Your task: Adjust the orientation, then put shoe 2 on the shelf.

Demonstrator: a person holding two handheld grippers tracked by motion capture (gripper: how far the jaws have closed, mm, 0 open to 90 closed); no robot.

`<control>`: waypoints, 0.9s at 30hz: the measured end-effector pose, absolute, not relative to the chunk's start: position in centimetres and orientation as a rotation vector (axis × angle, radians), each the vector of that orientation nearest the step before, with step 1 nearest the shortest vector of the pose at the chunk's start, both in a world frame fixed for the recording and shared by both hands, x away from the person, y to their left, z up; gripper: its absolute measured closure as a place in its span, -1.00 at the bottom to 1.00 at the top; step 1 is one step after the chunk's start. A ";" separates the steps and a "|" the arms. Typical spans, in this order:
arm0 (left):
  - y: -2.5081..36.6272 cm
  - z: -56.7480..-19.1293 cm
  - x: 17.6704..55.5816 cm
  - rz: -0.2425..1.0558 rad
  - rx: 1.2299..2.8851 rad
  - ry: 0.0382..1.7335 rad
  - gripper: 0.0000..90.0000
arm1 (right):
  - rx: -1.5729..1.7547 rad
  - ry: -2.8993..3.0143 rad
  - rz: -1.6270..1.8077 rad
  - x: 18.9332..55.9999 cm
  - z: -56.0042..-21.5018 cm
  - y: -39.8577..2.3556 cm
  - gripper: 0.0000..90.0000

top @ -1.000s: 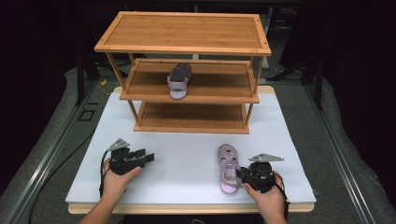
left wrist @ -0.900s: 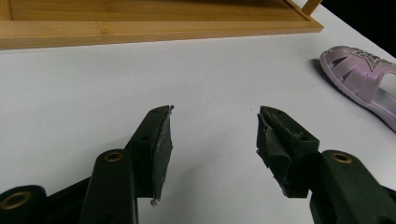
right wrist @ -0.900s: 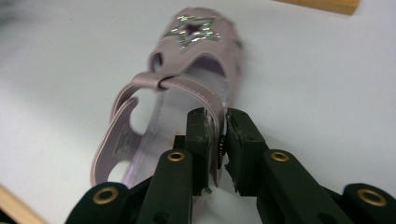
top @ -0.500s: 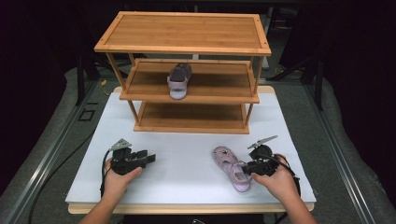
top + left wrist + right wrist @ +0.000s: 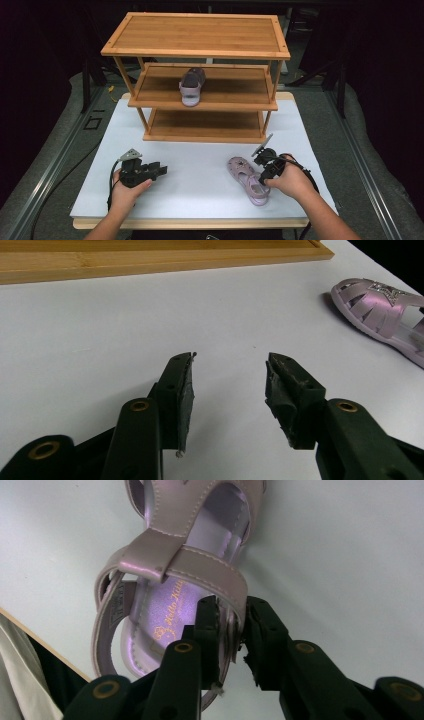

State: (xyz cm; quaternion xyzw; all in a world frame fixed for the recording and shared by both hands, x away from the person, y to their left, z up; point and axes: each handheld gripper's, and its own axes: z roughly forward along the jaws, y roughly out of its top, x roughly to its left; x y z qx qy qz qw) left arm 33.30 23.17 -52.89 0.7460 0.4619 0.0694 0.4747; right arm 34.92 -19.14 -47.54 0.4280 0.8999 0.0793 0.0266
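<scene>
My right claw (image 5: 231, 625) has just been closing and is now clamped on the sandal (image 5: 170, 580), pinching its heel strap; the sandal stretches ahead of it on the white table (image 5: 200, 175). My left claw (image 5: 229, 385) stands apart, narrowing, nothing between.
</scene>
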 end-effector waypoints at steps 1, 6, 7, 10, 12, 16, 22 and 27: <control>23.2 -52.9 33.3 0.168 1.825 1.129 0.17 | 1.343 2.787 0.236 35.2 -47.5 -19.2 0.75; 23.2 -52.9 33.3 0.160 1.835 1.121 0.15 | 1.382 2.806 0.251 35.6 -47.8 -19.5 0.77; 23.2 -53.0 33.3 0.158 1.839 1.120 0.15 | 1.382 2.806 0.251 35.6 -47.8 -19.5 0.77; 23.1 -53.1 33.3 0.150 1.852 1.116 0.15 | 1.390 2.806 0.250 35.7 -47.8 -19.6 0.78; 23.0 -53.1 33.3 0.153 1.855 1.115 0.15 | 1.394 2.807 0.243 35.7 -47.8 -19.6 0.79; 23.0 -53.2 33.3 0.153 1.858 1.112 0.15 | 1.384 2.821 0.235 35.8 -47.8 -19.4 0.80; 23.0 -53.3 33.3 0.148 1.859 1.123 0.14 | 1.364 2.827 0.185 35.9 -47.7 -19.0 0.78; 23.1 -53.4 33.3 0.140 1.857 1.131 0.14 | 1.396 2.821 0.154 36.1 -47.8 -19.0 0.76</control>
